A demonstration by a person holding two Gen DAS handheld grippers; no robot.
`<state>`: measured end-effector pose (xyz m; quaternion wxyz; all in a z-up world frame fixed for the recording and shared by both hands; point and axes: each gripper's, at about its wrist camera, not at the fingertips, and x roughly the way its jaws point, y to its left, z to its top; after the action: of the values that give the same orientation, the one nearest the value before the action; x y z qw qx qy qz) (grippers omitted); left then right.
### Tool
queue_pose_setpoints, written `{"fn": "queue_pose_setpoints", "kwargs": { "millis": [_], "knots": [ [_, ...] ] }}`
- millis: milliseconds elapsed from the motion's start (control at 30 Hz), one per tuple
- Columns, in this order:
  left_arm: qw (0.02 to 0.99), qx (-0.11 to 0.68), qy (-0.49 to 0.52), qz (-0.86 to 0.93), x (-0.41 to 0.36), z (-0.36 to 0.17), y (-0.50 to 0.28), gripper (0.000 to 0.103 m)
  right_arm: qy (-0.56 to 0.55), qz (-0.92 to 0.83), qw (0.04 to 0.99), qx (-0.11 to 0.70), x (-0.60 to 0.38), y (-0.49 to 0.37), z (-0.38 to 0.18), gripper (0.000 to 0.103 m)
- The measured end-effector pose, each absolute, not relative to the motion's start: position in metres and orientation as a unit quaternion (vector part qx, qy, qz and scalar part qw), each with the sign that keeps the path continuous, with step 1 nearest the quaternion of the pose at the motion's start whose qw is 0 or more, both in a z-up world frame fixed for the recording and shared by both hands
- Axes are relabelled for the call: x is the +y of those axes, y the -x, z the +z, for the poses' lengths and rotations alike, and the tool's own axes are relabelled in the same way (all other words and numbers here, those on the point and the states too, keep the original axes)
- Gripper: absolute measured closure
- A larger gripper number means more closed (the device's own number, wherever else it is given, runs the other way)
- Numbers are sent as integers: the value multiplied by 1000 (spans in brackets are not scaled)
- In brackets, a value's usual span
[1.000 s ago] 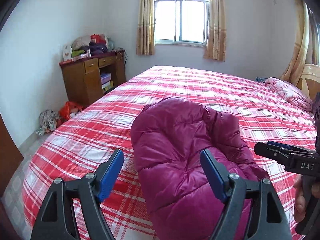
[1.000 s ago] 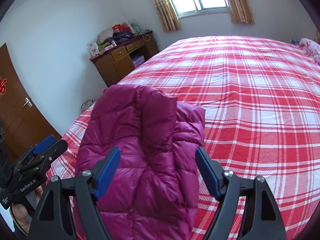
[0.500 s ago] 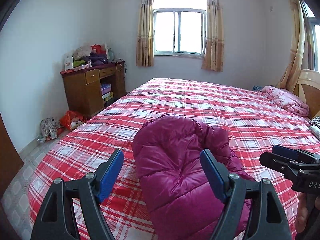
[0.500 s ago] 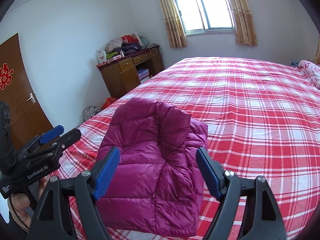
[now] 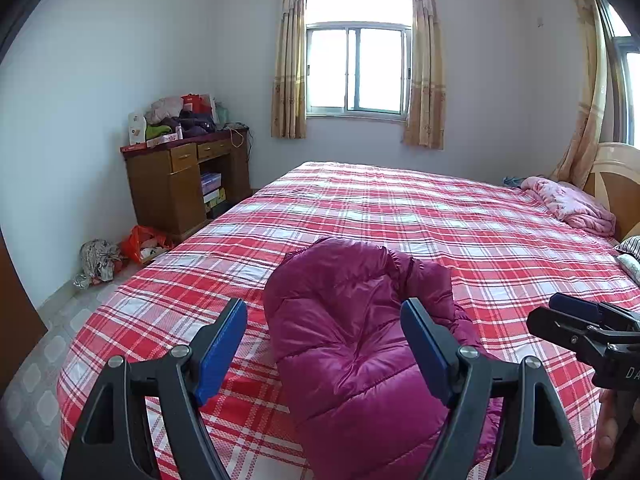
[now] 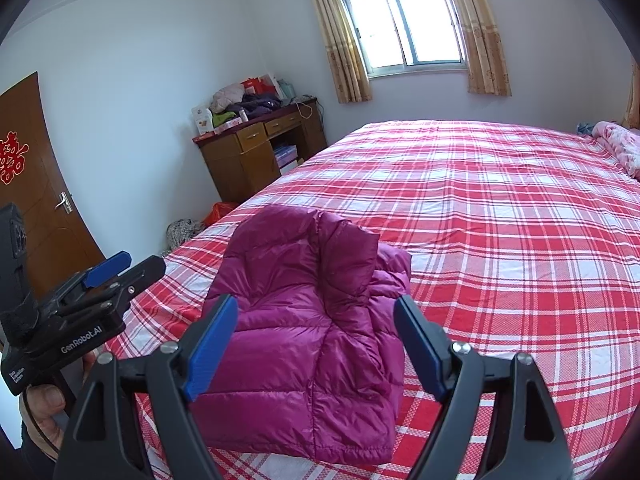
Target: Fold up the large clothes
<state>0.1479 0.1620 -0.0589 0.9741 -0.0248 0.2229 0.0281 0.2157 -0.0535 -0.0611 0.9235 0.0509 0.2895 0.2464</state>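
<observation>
- Bed (image 5: 400, 208): red plaid cover, filling the view ahead of and below both claws.
- Jacket (image 6: 304, 320): magenta, quilted, lying in a folded bundle on the near part of the bed, just ahead of both claws and touched by neither; one puffy flap stands up along its far edge.
- Left claw (image 5: 324, 354): jaws apart and empty, hovering above the jacket's near end, tilted downward; the person's hand grips its handle at the left edge of the right-wrist view.
- Right claw (image 6: 316, 346): jaws apart and empty, hovering beside the left one, tilted downward at the jacket's middle.
- Step, as judged: the fold looks nearly complete. To finish well, press the raised flap flat and square the edges, both claws working from above without dragging the slippery fabric.
</observation>
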Motion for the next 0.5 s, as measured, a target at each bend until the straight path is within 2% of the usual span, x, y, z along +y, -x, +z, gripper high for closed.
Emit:
{"fn": "queue_pose_setpoints", "kwargs": {
  "millis": [500],
  "knots": [
    [972, 234, 17, 26, 155, -65, -151, 23, -55, 246, 923, 292, -54, -213, -62, 20]
  ]
}}
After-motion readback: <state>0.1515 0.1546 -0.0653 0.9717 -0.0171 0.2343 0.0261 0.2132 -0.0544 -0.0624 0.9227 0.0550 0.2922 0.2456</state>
